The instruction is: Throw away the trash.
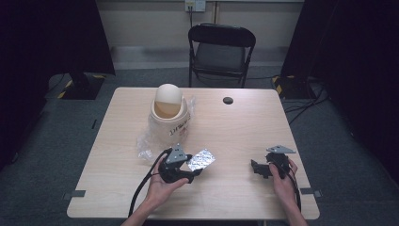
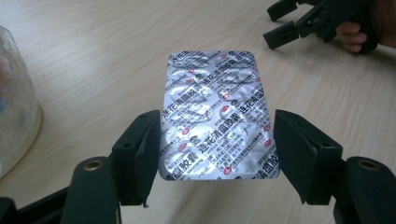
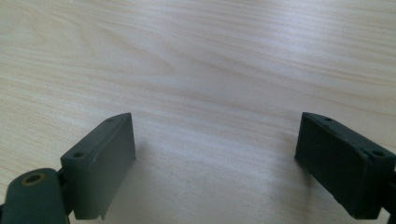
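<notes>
Left gripper view — silver blister pack [image 2: 217, 116], red-printed

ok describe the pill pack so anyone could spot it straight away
On the wooden table, look just right of the white bin and its crumpled plastic. The pill pack sits between the left gripper's jaws. It's the one flat, shiny silver foil sheet, bubbled and printed with red-and-black text.

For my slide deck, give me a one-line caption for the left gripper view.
Left gripper holding a foil blister pack between its jaws above the wooden table.
</notes>
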`<state>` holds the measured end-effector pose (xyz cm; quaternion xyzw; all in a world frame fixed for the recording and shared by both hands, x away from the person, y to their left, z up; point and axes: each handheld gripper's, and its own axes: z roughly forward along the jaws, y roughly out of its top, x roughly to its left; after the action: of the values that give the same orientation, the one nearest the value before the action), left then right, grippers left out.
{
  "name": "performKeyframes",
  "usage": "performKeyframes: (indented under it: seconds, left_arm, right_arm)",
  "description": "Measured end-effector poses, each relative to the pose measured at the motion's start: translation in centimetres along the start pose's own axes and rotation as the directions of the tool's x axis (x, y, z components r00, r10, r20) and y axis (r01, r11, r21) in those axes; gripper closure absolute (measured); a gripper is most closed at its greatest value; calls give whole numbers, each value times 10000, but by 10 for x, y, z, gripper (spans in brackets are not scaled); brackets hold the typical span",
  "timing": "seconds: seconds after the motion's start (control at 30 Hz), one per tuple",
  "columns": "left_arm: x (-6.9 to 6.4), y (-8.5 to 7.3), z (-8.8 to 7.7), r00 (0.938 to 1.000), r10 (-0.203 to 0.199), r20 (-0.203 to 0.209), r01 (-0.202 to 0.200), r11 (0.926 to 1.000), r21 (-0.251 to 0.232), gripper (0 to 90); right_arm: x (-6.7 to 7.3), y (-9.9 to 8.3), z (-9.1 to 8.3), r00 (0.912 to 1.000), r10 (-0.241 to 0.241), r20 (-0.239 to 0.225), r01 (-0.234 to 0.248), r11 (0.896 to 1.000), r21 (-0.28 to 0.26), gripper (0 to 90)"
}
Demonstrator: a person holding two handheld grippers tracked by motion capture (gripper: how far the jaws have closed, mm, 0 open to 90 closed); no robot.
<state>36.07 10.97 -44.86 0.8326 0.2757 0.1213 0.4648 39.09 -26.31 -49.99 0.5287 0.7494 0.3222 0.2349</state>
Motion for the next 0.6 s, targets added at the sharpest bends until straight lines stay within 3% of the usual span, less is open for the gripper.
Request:
performKeyframes:
  seconds: [0.6]
  left_arm:
    - [14, 10, -24, 9998, -70, -164, 60, 9982, -599, 341]
  right_arm:
    - [0, 0, 0, 10000, -3, 2, 3, 10000, -1, 112]
